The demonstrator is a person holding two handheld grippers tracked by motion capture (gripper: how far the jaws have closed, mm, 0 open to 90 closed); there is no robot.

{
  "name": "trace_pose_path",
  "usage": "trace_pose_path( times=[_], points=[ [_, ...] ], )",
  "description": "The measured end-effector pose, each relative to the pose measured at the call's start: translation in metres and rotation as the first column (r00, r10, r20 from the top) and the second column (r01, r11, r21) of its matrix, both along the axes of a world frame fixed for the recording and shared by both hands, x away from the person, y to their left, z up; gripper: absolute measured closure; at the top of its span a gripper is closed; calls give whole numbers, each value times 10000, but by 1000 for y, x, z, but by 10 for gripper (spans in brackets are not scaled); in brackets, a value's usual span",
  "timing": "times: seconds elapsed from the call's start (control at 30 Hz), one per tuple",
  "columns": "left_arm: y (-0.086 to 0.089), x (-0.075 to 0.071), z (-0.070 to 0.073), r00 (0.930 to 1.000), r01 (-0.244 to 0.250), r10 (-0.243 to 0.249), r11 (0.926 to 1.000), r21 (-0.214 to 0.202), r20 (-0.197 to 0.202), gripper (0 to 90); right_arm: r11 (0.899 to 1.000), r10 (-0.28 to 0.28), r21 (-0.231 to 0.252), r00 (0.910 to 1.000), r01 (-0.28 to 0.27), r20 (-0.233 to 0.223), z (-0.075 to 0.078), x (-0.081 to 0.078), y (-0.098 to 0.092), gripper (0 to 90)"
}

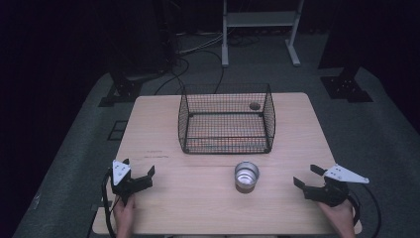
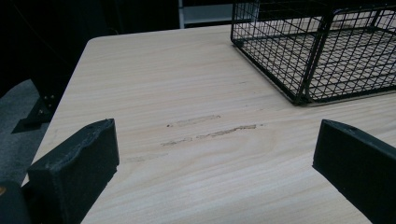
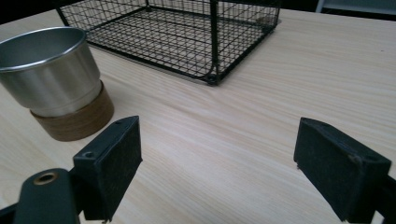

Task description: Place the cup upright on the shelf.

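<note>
1. Waiting to start: the steel cup stands untouched at the near middle of the surface, in front of the wire basket.
2. The left hand-held gripper and the right hand-held gripper are both wide and empty.
3. Next, the right one should probably reach left to the cup.

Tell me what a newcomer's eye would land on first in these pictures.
The black wire basket stands out first, sitting empty at the middle of the far half of the wooden table. Next comes the shiny metal cup on its wooden base, upright just in front of the basket and nearer the right gripper. Both that and the left gripper rest open at the near corners, holding nothing.
</note>
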State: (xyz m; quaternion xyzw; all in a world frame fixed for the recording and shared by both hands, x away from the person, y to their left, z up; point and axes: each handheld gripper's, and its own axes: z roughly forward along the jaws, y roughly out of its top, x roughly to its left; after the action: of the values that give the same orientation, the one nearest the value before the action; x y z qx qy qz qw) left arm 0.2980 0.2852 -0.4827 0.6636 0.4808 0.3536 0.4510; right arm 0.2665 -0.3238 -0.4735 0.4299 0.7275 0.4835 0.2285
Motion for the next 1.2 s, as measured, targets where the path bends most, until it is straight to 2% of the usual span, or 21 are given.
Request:
trace_pose_path(
  times=[1.2],
  points=[
    [0, 0, 0, 10000, 2, -2, 10000, 27, -14, 0, 9942, 1003, -413, 9947, -993, 220, 9, -4, 28, 137]
  ],
)
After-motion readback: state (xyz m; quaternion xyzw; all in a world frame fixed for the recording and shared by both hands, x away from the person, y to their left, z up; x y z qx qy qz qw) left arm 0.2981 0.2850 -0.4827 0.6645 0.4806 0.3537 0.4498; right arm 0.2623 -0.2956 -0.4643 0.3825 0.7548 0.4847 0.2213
